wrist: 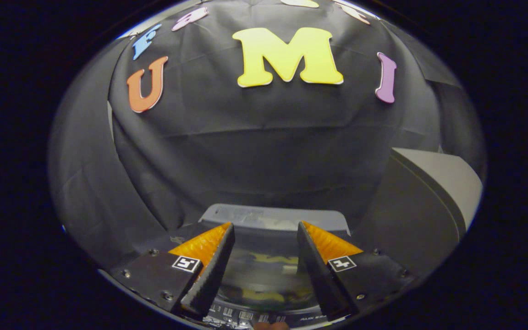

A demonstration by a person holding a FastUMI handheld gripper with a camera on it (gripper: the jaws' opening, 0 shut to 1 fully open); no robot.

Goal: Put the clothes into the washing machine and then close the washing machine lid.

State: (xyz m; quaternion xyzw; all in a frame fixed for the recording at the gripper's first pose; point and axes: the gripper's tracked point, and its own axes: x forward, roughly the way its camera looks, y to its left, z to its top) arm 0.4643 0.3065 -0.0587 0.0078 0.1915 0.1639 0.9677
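Gripper (pixel 265 238) spread, empty, above the washing machine's glossy, apparently closed lid (pixel 264 270).

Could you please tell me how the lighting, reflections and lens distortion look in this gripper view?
In the gripper view, the fisheye lens bows the booth wall into a dome; light is dim and even; the washing machine lid between the open gripper fingers is glossy and mirrors the wall; the grey box beyond the right finger is brightest; focus is sharp.

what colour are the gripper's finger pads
Orange, with black sides, seen in the gripper view; the gripper is open over the washer lid.
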